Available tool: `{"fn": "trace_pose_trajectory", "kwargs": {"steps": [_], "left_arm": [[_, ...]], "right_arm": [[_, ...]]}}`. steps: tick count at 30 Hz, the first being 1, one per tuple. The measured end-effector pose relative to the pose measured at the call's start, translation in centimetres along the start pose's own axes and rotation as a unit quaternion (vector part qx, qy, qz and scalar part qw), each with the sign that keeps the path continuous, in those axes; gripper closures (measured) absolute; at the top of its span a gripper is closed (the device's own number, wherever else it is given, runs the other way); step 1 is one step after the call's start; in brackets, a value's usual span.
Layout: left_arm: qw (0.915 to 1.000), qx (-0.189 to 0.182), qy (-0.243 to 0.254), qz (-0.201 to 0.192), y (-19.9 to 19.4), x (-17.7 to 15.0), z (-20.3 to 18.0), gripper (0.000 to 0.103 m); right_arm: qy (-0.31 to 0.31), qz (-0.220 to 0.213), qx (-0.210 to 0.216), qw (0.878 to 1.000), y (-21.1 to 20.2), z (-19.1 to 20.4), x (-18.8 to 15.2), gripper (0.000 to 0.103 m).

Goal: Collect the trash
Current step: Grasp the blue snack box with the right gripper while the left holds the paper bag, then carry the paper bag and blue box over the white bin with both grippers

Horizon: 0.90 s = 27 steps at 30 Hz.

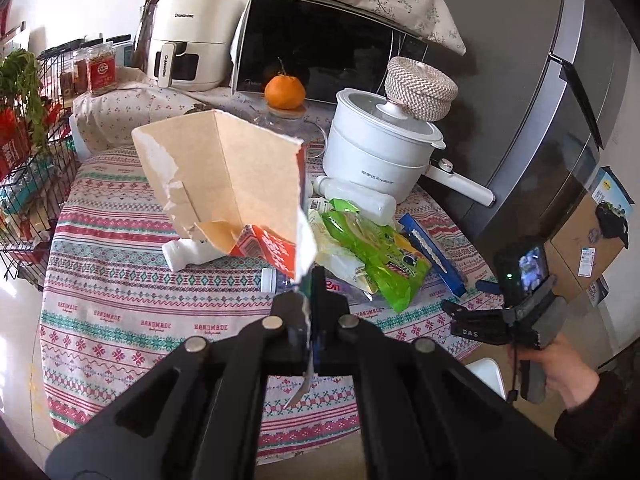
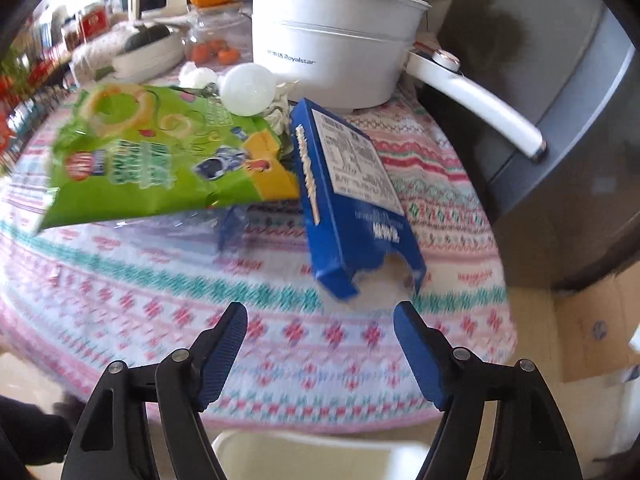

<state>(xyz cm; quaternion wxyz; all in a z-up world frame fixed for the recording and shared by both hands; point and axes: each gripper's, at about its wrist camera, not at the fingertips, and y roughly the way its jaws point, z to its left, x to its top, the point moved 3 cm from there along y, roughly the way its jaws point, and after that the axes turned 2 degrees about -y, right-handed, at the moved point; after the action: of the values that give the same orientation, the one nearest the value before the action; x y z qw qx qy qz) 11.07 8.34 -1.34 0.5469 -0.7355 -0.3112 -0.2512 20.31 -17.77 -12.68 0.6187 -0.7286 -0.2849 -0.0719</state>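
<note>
Left gripper (image 1: pixel 310 280) pinched tight on the torn edge of a carton (image 1: pixel 224 184), held up above the table (image 1: pixel 120 280); brown inside facing the camera, orange print at its lower end, ragged white tear along the 9 o'clock edge. Under the carton, at 7 o'clock of it, a white bottle (image 1: pixel 184 254) lying on the cloth. At 3 o'clock of the carton, a green bag (image 1: pixel 372 248) spread over crumpled wrappers, with a blue box (image 1: pixel 434 254) just beside it at 3 o'clock and a clear bottle (image 1: pixel 356 198) lying at 12 o'clock of the bag, against the white pot (image 1: pixel 380 148). Orange (image 1: pixel 285 91) at 11 o'clock of the pot, in front of the microwave (image 1: pixel 320 44). Right gripper (image 1: pixel 460 314) seen at 4 o'clock of the left view, held in a hand (image 1: pixel 568 372) off the table edge. From the right wrist: right gripper (image 2: pixel 320 316) spread wide, nothing between the blue pads (image 2: pixel 228 344), hovering at the near table edge. Blue box (image 2: pixel 352 196) at 12 o'clock of it, tilted, open torn end toward the camera, apart from the fingers. Green bag (image 2: pixel 160 156) at 10 o'clock, touching the box; pot (image 2: pixel 332 44) behind at 12 o'clock. Much of this view blurred.
</note>
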Motion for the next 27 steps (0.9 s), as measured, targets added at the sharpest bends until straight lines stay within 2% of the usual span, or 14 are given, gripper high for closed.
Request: {"fn": "trace_pose_trajectory", "kwargs": {"steps": [2, 4, 8, 10, 13, 18, 21, 27], "left_arm": [[1.0000, -0.001, 0.000, 0.003, 0.1, 0.0, 0.0, 0.102], [1.0000, -0.001, 0.003, 0.004, 0.2, 0.0, -0.1, 0.102], [1.0000, -0.003, 0.001, 0.004, 0.3, 0.2, -0.2, 0.102], [1.0000, -0.003, 0.002, 0.006, 0.5, 0.2, -0.3, 0.102], [0.9999, -0.006, 0.006, 0.007, 0.5, 0.1, -0.5, 0.102], [0.9998, -0.009, 0.014, 0.008, 0.4, -0.3, -1.2, 0.102], [0.9997, -0.018, 0.015, 0.009, 0.1, -0.5, -1.7, 0.102], [0.9988, -0.041, 0.029, 0.004, -1.3, -1.1, -3.2, 0.102]], "right_arm": [[-0.025, 0.002, -0.041, 0.999, 1.6, 0.6, 1.1, 0.027], [-0.044, 0.007, -0.079, 0.996, 3.1, 1.0, 1.9, 0.033], [-0.062, 0.013, -0.126, 0.990, 5.2, 0.9, 2.7, 0.052], [-0.067, 0.004, -0.136, 0.988, 5.1, 0.6, 3.1, 0.060], [-0.071, -0.010, -0.154, 0.985, 3.8, 0.1, 3.2, 0.080], [-0.028, -0.032, -0.111, 0.993, -0.5, -1.8, 2.5, 0.080], [0.020, -0.040, -0.065, 0.997, -3.7, -3.3, 1.2, 0.080], [0.112, -0.056, 0.032, 0.992, -9.8, -5.0, -2.6, 0.080]]}}
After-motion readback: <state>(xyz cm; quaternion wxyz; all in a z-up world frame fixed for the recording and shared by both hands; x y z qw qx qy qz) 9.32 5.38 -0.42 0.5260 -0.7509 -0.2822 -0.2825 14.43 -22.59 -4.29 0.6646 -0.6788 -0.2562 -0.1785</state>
